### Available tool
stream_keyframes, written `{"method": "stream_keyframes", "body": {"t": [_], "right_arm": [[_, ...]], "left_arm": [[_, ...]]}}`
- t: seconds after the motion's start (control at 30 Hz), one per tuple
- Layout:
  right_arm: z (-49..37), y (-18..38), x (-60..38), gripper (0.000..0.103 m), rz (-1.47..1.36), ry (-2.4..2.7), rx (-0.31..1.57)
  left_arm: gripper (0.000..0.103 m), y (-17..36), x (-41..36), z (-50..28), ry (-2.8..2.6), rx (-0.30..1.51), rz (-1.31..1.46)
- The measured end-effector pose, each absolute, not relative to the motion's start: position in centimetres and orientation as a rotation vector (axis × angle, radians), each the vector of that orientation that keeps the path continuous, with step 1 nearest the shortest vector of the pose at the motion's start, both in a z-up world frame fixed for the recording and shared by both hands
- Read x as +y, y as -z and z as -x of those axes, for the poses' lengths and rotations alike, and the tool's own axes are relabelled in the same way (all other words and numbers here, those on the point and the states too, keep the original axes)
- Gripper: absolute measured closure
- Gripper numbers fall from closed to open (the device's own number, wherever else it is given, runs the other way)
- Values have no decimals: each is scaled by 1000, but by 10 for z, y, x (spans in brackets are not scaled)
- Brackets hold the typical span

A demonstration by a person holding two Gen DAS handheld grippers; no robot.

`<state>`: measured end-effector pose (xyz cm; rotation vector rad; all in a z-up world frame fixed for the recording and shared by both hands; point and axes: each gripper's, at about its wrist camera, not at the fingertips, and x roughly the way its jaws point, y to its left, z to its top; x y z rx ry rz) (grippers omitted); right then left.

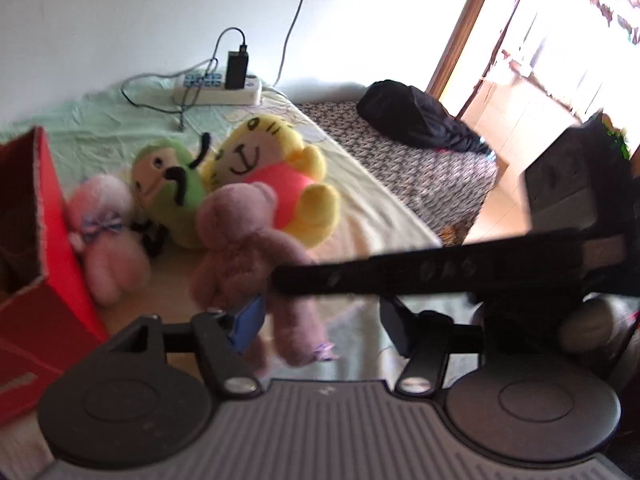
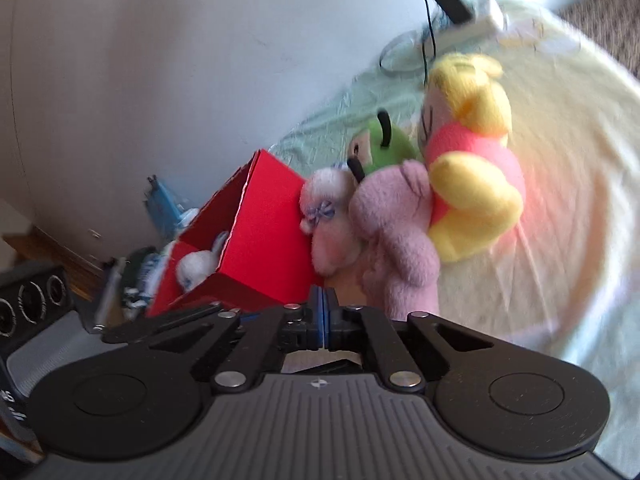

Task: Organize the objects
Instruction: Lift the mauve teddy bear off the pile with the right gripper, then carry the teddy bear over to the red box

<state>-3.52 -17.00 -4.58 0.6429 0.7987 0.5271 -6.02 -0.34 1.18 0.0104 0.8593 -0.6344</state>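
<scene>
1. Four soft toys lay on the bed sheet (image 1: 372, 208) beside the red box (image 1: 48, 248) — a pale pink bear (image 1: 106, 232) leaning on the box wall, a green toy (image 1: 170, 184), a yellow toy (image 1: 276, 168), and in front a mauve bear (image 1: 244, 256).
2. We had the left claw (image 1: 324, 320) spread wide with the mauve bear's legs between its fingers; no squeeze showed yet.
3. The right claw (image 2: 324, 312) was shut, pads pressed together and holding nothing, just short of the mauve bear (image 2: 396, 240).
4. One white toy (image 2: 198, 264) already lay inside the box (image 2: 264, 236), so we judged the sorting only begun.
5. To do this step well, we would have pushed the left claw further in, so the pads met the bear's body rather than a loose leg — a limb grip lets plush swing and slip.
6. We would also have kept the right claw clear of the left, then carried the bear over the box's open top before letting go.
</scene>
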Motion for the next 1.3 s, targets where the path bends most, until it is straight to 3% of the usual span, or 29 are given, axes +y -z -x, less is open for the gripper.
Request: {"method": "stream_keyframes", "body": {"t": [0.17, 0.23, 0.27, 0.53, 0.6, 0.67, 1.07, 1.3], "right_arm": [[33, 44, -169, 46, -574, -373, 745], [28, 48, -170, 40, -569, -328, 751], [25, 50, -170, 40, -567, -312, 752], [-5, 77, -165, 42, -589, -355, 827], [-13, 87, -169, 62, -665, -386, 876], [-15, 90, -173, 66, -703, -404, 890], [35, 28, -161, 71, -565, -576, 655], [49, 8, -137, 71, -612, -628, 623]], "left_arm": [[23, 9, 15, 48, 581, 893, -29], [17, 17, 19, 38, 559, 899, -25], [11, 21, 21, 32, 553, 906, -11], [11, 51, 9, -5, 565, 972, 72], [12, 55, 3, -8, 566, 985, 79], [13, 56, 0, -9, 546, 980, 71], [15, -10, 28, 35, 543, 820, 111], [15, -37, 64, 61, 525, 761, 123]]}}
